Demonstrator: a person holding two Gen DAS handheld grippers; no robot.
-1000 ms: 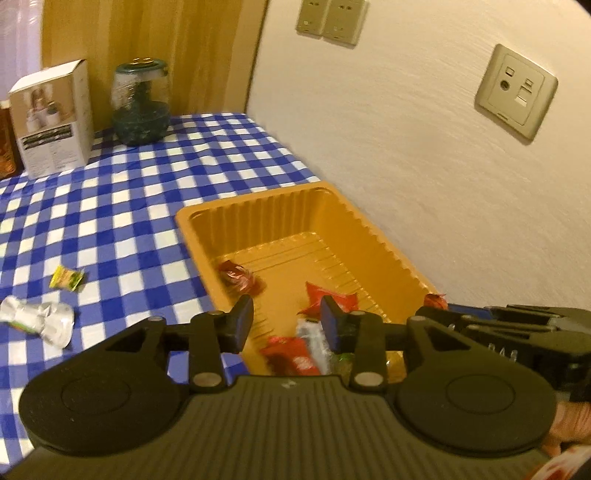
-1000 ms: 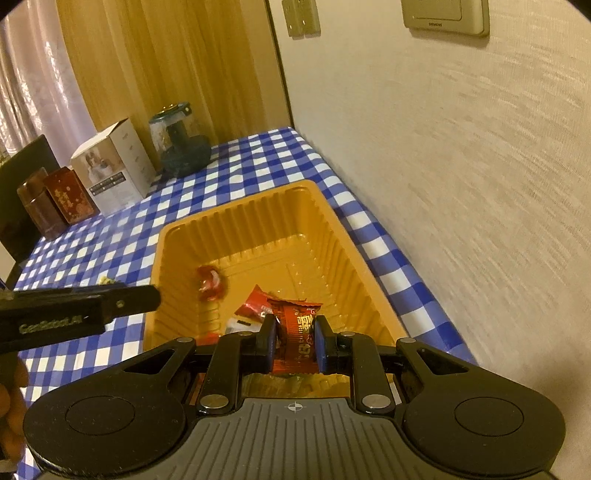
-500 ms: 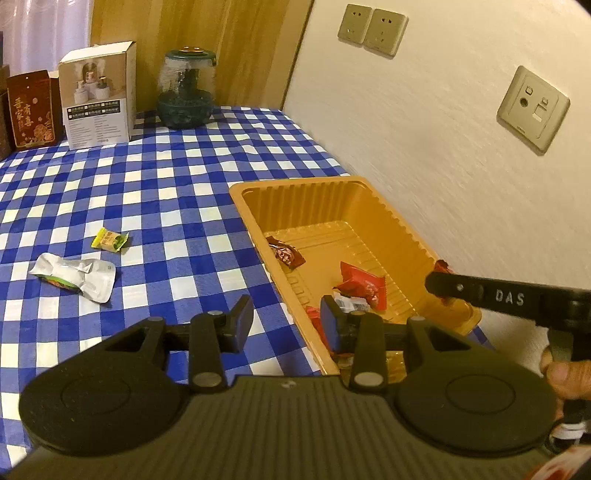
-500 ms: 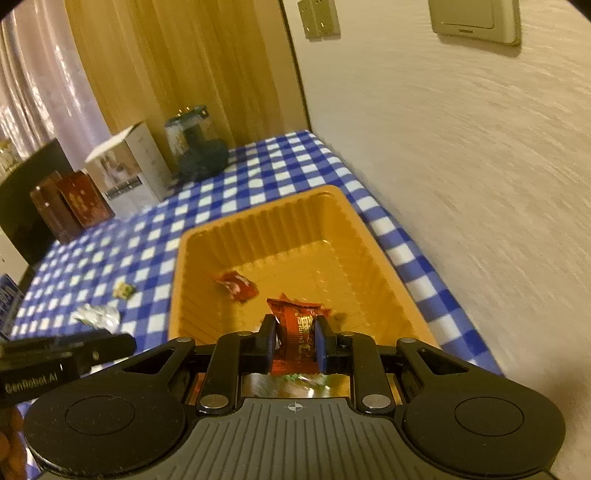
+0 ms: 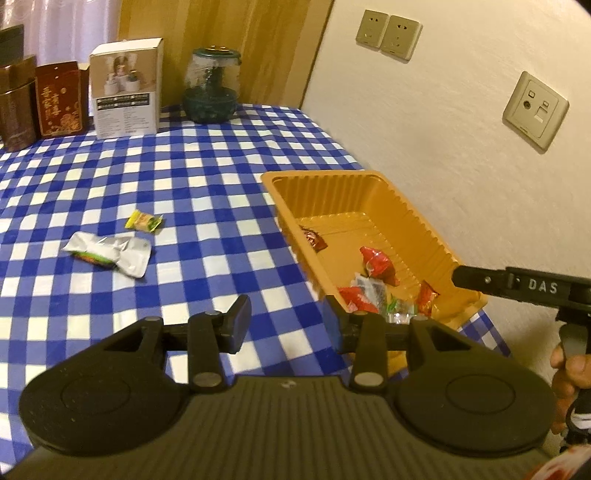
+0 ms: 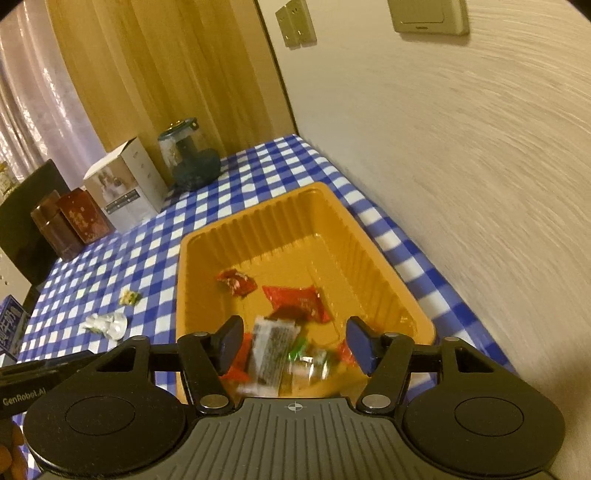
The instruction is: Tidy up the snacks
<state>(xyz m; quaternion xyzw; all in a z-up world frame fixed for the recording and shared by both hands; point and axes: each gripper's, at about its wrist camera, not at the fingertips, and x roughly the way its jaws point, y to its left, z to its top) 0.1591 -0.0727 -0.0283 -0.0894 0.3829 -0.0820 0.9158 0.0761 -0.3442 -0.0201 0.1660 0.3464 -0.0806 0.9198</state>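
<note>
Blue-white checked tablecloth against a cream wall with sockets; boxes and a jar stand at the far edge by wood panelling. Orange tray by the wall holds several snack packets; a silver pouch and a yellow candy lie on the cloth, well left of it. Left gripper and right gripper both have jaws spread, holding nothing.
</note>
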